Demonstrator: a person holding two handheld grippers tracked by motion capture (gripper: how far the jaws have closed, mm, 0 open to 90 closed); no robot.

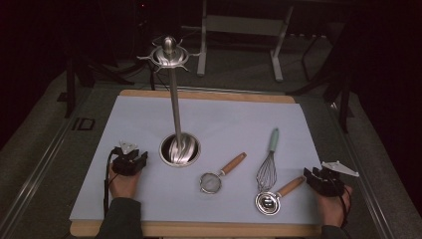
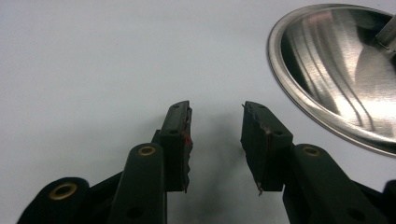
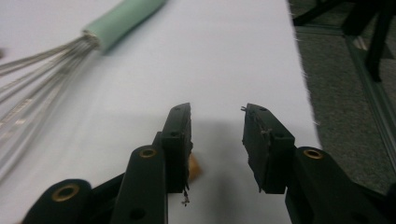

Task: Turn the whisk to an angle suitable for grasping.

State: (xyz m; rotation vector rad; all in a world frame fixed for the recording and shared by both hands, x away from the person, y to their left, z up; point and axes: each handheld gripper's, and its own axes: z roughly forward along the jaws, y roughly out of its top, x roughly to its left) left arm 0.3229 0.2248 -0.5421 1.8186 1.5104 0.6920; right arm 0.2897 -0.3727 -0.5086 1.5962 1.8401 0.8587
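A steel utensil stand (image 1: pixel 174 99) rises from a round shiny base (image 1: pixel 179 149) in the middle of the white mat; its base rim (image 2: pixel 336 70) fills the upper right of the left gripper view. A small strainer (image 1: pixel 219 175) with a wooden handle, a whisk (image 1: pixel 267 164) with a mint-green handle (image 3: pixel 126 21), and a steel ladle-like scoop (image 1: pixel 271 199) with a wooden handle lie to the right. My left gripper (image 1: pixel 130 160) (image 2: pixel 215 140) rests open on the mat, left of the base. My right gripper (image 1: pixel 323 179) (image 3: pixel 217 144) is open too, just right of the scoop's handle, nothing between its jaws.
The white mat (image 1: pixel 224 119) covers a wooden board (image 1: pixel 199 229) on a grey table. The mat's right edge (image 3: pixel 303 93) runs close beside my right gripper. Metal frame legs (image 1: pixel 239 40) stand on the dark floor beyond the table.
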